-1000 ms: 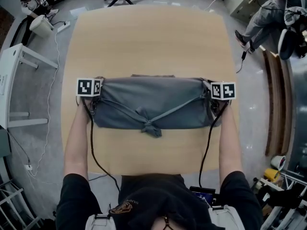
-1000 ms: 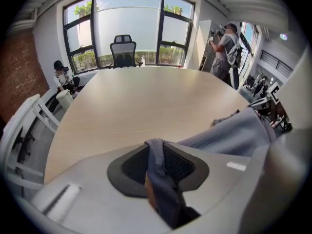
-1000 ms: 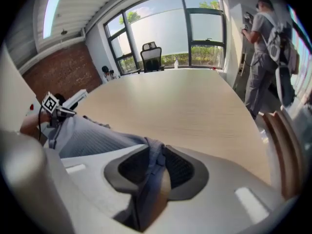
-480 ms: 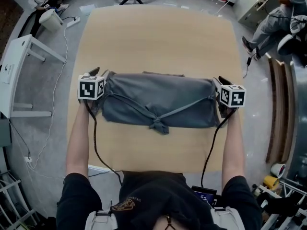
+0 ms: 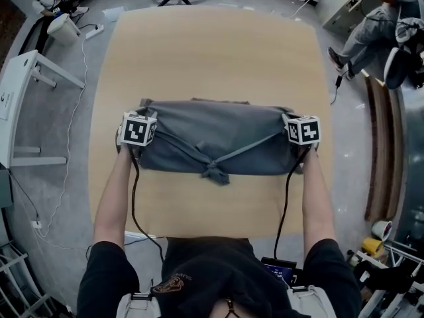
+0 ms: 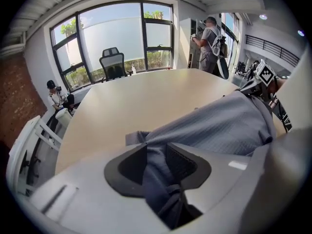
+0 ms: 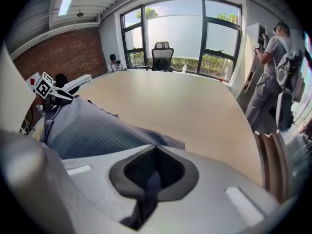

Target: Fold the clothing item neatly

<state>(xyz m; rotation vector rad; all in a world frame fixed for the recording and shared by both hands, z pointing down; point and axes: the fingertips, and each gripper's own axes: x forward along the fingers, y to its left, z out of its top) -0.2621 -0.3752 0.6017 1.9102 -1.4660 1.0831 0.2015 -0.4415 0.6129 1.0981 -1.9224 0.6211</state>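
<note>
While the grey garment [image 5: 218, 134] lies bunched across the table [image 5: 212, 52], both grippers angle steeply down at its ends. The left gripper [image 6: 155, 165], its jaws just closing, grips fabric, and the right gripper [image 7: 155, 172] pinches fabric tight.

We find no legible text, number or brand; the emblem [image 5: 171, 287] on the black shirt [image 5: 218, 267] at 6 o'clock is unreadable.

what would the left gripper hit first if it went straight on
The grey garment: the left gripper has fabric between its fingers, which have just been closing on it. Past that fold, probably the wooden table, though depth is unclear.
</note>
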